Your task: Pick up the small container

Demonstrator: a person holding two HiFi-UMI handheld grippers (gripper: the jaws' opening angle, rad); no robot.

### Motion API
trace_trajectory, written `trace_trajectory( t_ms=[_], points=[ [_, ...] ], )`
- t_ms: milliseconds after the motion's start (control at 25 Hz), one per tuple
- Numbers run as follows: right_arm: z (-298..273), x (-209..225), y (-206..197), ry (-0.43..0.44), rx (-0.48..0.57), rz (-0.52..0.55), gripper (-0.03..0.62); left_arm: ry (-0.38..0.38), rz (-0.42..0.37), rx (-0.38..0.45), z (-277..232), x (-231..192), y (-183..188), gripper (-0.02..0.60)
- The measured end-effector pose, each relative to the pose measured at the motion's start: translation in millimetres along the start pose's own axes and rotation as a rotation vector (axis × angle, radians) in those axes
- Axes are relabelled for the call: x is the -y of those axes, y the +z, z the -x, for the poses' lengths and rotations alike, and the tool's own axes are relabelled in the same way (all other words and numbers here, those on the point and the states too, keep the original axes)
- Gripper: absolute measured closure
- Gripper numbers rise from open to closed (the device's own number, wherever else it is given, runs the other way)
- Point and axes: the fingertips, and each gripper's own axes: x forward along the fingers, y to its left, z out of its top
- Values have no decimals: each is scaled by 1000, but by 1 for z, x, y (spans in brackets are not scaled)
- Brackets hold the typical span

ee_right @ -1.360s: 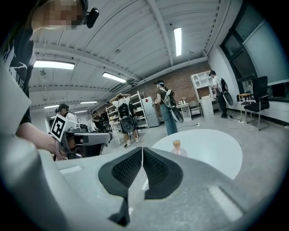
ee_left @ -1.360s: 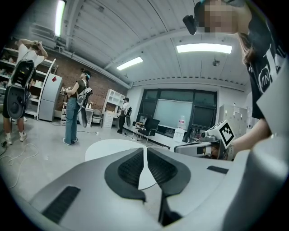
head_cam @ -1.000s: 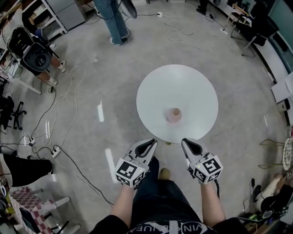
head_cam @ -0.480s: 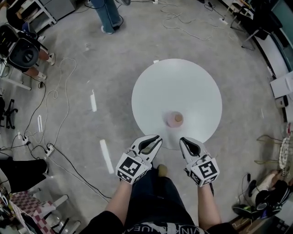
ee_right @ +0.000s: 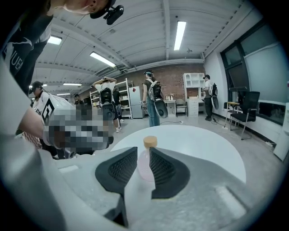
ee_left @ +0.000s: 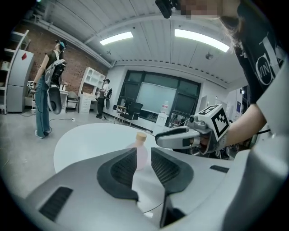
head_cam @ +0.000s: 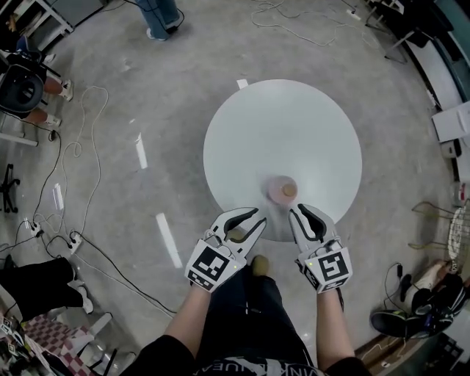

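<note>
The small container (head_cam: 281, 191) is a pale pink jar with a cork lid, standing upright near the front edge of the round white table (head_cam: 294, 125). My left gripper (head_cam: 258, 218) and right gripper (head_cam: 301, 211) hover at that edge, just short of the jar, one on each side. In the left gripper view the jar (ee_left: 141, 137) shows beyond the narrow gap of the left gripper (ee_left: 143, 154). It also shows beyond the gap in the right gripper view. The jaws of both grippers have just been opening, and nothing is held between them.
Cables (head_cam: 73, 169) trail over the grey floor at the left. A person in jeans (head_cam: 158, 13) stands beyond the table. Chairs and bags crowd the right edge (head_cam: 418, 308). My own legs and a shoe (head_cam: 258, 264) are below the grippers.
Both grippers have moved forward from above my legs to the table's front edge, closer to the jar. Their jaws now stand slightly apart.
</note>
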Motion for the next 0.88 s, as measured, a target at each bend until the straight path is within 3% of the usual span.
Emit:
trace_trajectory(
  t_ms=[160, 400, 640, 880],
  points=[
    [-13, 4, 1, -33, 13, 17, 494, -48, -33, -27, -8, -2, -8, 484],
    [-30, 15, 2, -47, 45, -24, 416, -65, -93, -107, -24, -8, -16, 383],
    [-48, 19, -1, -32, 38, 32, 411, -52, -198, -185, -42, -17, -22, 310],
    [-61, 18, 4, -22, 58, 71, 411, -51, -253, -218, -55, -23, -27, 288]
  ],
)
